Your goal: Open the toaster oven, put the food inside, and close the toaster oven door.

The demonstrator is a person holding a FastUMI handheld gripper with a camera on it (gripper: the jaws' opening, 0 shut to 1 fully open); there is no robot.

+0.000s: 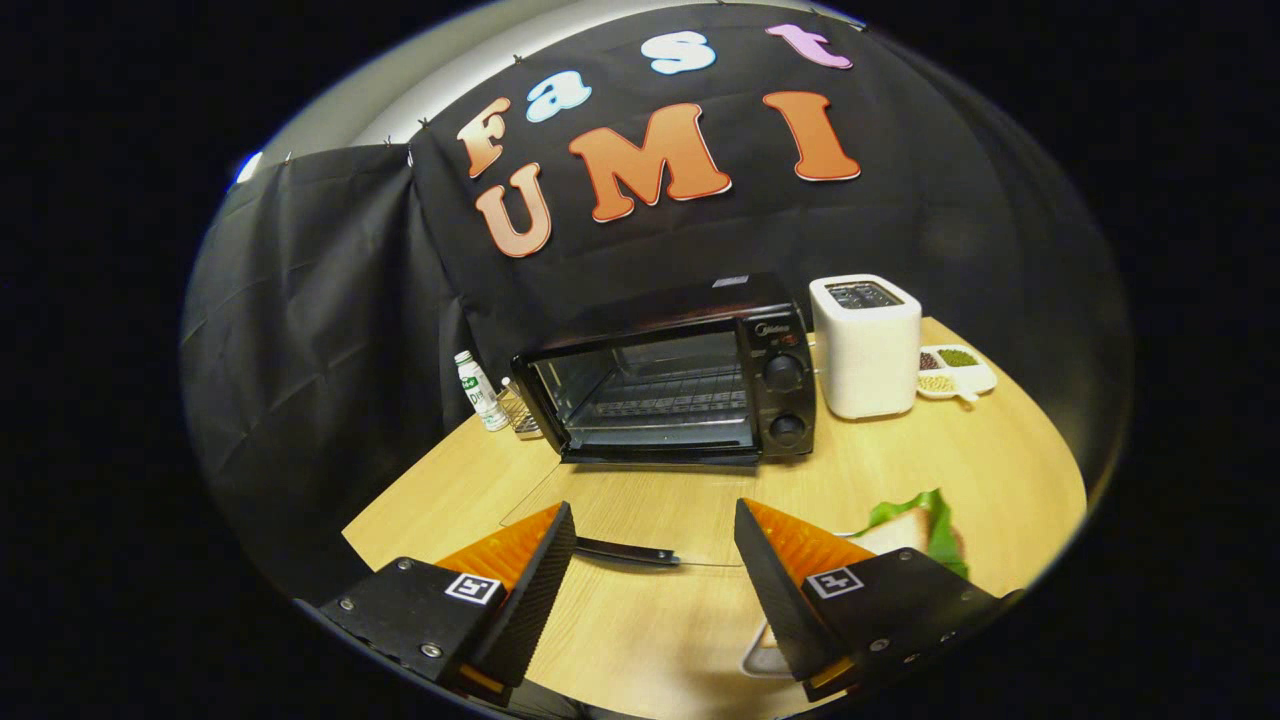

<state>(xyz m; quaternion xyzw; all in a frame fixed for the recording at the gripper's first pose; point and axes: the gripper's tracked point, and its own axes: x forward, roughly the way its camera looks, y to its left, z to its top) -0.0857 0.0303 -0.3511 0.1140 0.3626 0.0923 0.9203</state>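
Note:
The black toaster oven [690, 375] stands at the back of the wooden table [1000, 470], and a wire rack shows inside it. Its glass door [640, 505] lies folded down flat toward me, the dark handle [627, 551] resting between my fingers. My gripper [652, 508] is open just above that door, with nothing between its fingers. A sandwich with green lettuce [912, 527] sits on a white plate [757, 662] just behind the right finger, which partly hides it.
A white toaster [866, 345] stands right of the oven, with a small divided dish of grains [957, 372] beyond it. Left of the oven are a small bottle [478, 390] and a wire holder [520, 412]. Black cloth walls the booth.

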